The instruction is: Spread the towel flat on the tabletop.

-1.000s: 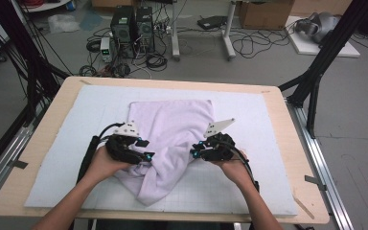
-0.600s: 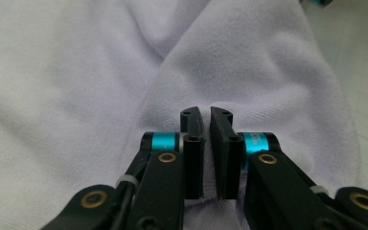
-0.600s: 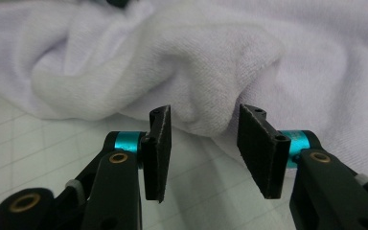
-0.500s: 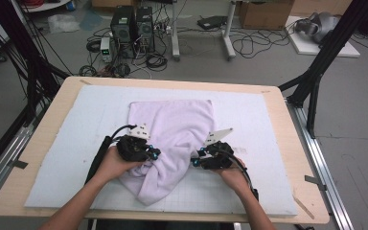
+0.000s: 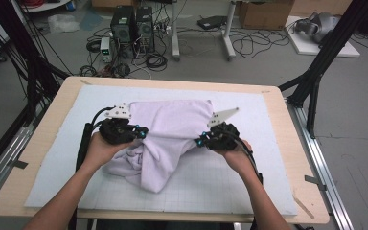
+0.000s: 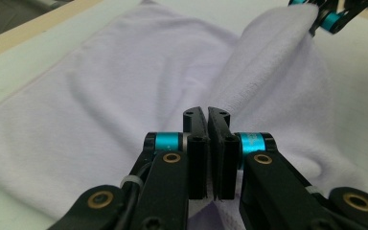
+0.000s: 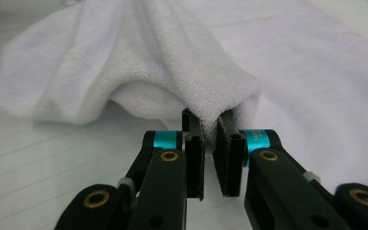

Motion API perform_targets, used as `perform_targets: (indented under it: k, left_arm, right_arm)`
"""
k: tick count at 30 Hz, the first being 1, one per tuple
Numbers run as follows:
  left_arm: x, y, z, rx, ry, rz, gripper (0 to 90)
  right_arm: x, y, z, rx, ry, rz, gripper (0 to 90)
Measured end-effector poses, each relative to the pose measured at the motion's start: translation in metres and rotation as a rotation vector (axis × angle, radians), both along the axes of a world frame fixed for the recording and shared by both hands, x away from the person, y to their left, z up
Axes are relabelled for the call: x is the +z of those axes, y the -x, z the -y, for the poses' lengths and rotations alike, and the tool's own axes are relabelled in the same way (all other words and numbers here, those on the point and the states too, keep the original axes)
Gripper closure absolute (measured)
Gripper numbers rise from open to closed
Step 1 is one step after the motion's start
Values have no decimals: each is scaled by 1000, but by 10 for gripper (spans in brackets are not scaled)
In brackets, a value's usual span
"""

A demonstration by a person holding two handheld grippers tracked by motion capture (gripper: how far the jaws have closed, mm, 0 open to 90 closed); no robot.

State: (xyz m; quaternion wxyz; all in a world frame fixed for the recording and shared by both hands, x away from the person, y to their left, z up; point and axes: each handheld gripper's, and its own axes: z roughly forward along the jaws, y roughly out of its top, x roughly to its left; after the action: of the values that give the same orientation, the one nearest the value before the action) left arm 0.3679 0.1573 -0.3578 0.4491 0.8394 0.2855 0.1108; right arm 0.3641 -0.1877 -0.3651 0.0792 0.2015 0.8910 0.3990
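Towel [image 5: 172, 129] bunched, tail toward the person, both grippers' fingers [image 6: 196, 143] clamped on it.

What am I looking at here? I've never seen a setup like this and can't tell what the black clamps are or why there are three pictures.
A person at a table holds a hand-operated clamp in each hand. The high view looks down from above; the other two come from cameras riding on each clamp. A pale lilac towel lies crumpled on a white mat. The left gripper has just closed and pinches a fold of the towel. The right gripper has also just closed on a bunched edge. The pinched parts are raised off the mat.
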Motion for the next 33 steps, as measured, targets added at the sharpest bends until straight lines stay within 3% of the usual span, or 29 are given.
perform_targets:
  k: [3, 5, 8, 10, 13, 15, 17, 20, 23, 27, 30, 33]
  left_arm:
    - [-8, -23, 0, 64, -19, -12, 861]
    - [-15, -36, 0, 86, -45, -35, 854]
    - [-17, -39, -6, 96, -49, -59, 757]
    - [-13, -34, -12, 90, -47, -68, 662]
    - [-5, -19, -21, 67, -48, -36, 589]
    - [-3, -4, -25, 42, -59, -25, 551]
    - [-3, 7, -26, 25, -83, -14, 515]
    - [-2, 24, -24, 10, -55, 1, 493]
    - [-2, 37, -12, -28, -38, 11, 490]
    - [-4, 49, 10, -103, -59, 26, 491]
    - [-9, 51, 21, -128, -56, 7, 487]
    - [-18, 50, 31, -132, -90, -3, 477]
  right_arm:
    - [-2, -30, -8, -48, 13, -16, 832]
    - [-9, -45, -16, -68, 48, -24, 780]
    - [-17, -54, -19, -107, 35, -34, 666]
    - [-17, -50, -14, -117, 12, -35, 625]
    - [-14, -34, -6, -114, -22, 1, 581]
    - [-15, -18, -4, -92, -51, 16, 572]
    - [-20, -1, -6, -52, -49, 26, 557]
    - [-27, 14, -10, -16, -47, 26, 536]
    - [-31, 19, -13, -6, -7, 2, 510]
    - [-28, 23, -12, -9, -20, 2, 497]
    - [-27, 26, -9, -11, -29, 0, 493]
    - [-34, 30, -4, -16, -51, 1, 495]
